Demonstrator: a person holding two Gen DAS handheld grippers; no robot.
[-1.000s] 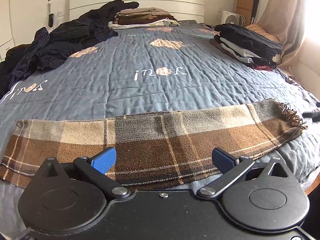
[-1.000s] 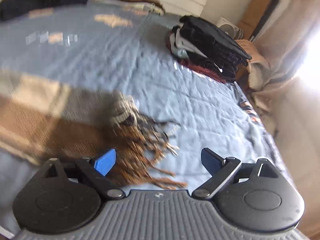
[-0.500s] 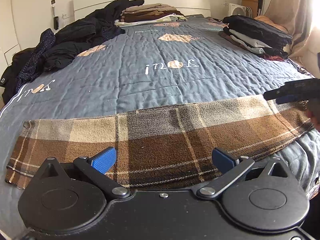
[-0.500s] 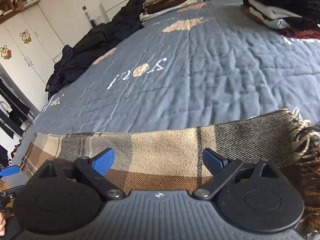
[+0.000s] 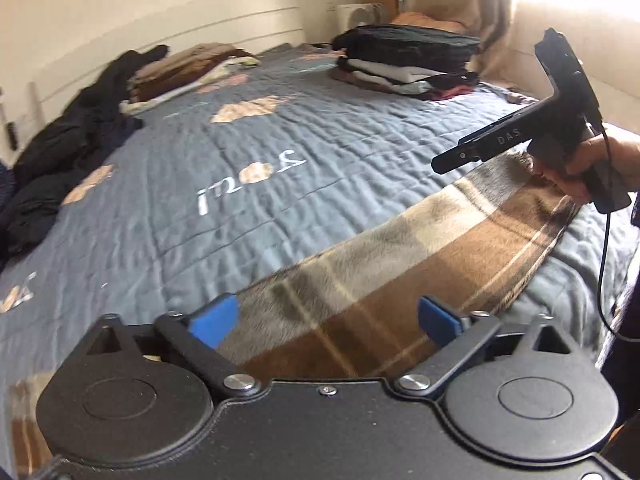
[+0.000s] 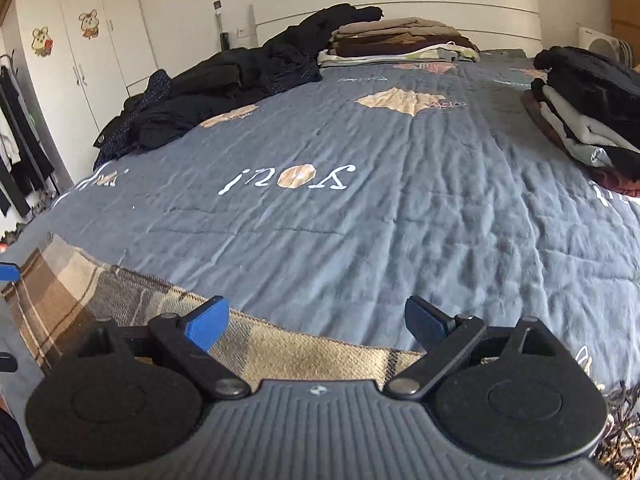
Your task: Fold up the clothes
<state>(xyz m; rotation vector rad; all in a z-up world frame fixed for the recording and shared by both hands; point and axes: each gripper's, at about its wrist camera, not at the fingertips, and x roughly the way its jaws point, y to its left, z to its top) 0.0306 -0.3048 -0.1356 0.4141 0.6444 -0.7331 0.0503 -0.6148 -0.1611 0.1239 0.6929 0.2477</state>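
Note:
A long brown and beige plaid scarf [image 5: 420, 264] lies flat across the near edge of the blue quilt [image 5: 280, 168]. My left gripper [image 5: 326, 320] hovers over its left part, jaws closing, with the cloth under them and the pads not pressing on it. A hand holds my right gripper [image 5: 516, 136] over the scarf's right end. In the right wrist view the right gripper [image 6: 316, 320] stands open above the scarf [image 6: 100, 292], whose fringe [image 6: 616, 420] shows at the lower right. A blue fingertip [image 6: 8, 272] of the left gripper shows at the far left edge.
A folded stack of dark and white clothes [image 6: 588, 120] sits at the bed's right side. A folded brown stack [image 6: 400, 40] lies by the headboard, and a heap of unfolded dark clothes [image 6: 224, 84] at the back left. White wardrobe [image 6: 80, 40] and hanging clothes [image 6: 16, 140] stand left.
The left view has swung and rolled to the right, and its jaws stand slightly narrower. The right gripper moved from the fringed end over the scarf and turned toward the bed's middle.

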